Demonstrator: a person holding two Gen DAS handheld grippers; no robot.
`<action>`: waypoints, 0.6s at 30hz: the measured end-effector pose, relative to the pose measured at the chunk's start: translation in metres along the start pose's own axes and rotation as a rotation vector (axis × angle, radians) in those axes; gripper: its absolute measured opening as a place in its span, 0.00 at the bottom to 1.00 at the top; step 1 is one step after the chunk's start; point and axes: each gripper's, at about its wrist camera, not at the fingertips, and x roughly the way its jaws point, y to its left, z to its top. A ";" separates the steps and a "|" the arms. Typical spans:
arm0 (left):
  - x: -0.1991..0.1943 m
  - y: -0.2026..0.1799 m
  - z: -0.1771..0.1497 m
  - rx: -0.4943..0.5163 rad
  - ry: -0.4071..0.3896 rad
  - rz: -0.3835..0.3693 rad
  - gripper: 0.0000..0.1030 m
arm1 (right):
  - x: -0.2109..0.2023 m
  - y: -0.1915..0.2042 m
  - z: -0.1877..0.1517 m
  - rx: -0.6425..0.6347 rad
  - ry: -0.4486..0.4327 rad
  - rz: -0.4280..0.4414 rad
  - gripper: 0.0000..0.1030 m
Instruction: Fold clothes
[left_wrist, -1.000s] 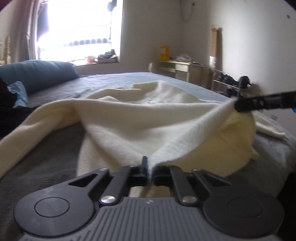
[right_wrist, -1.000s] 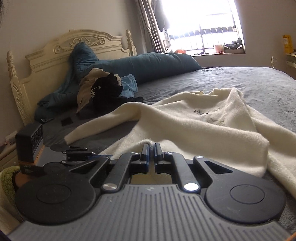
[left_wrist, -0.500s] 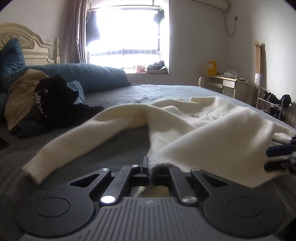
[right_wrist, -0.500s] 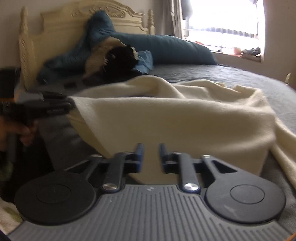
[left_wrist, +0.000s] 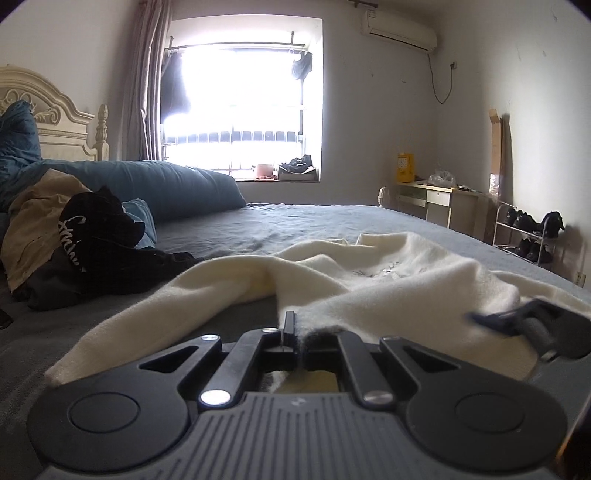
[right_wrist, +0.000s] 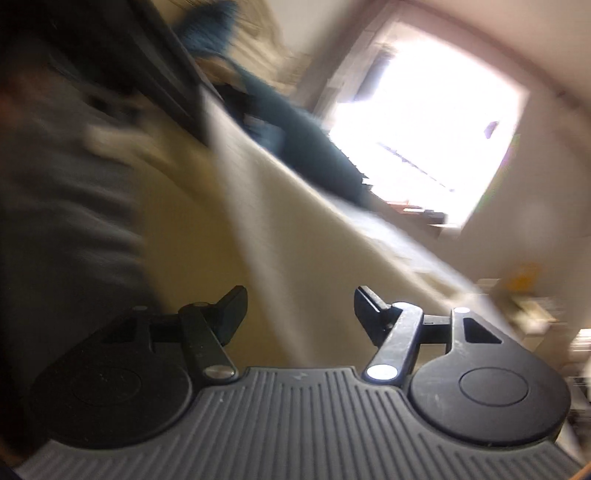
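We are in a home bedroom: a wide bed with a carved headboard and long blue pillow. A curtained window, shoe rack and air conditioner line the walls.

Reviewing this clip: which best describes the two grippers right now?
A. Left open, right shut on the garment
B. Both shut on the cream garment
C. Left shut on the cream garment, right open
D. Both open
C: the left gripper pinches the cream garment edge, while the right gripper shows jaws spread wide, holding nothing.

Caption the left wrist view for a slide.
Left gripper pinching the cream sweater's hem on a grey bed.
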 end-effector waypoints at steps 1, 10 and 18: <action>0.001 0.002 0.000 -0.008 0.003 -0.003 0.03 | 0.000 -0.010 -0.010 0.002 0.028 -0.055 0.58; 0.016 0.010 -0.023 -0.031 0.078 -0.026 0.03 | -0.016 -0.106 -0.102 0.183 0.308 -0.310 0.55; 0.026 0.020 -0.062 -0.059 0.167 -0.051 0.38 | -0.021 -0.135 -0.101 0.470 0.255 -0.152 0.13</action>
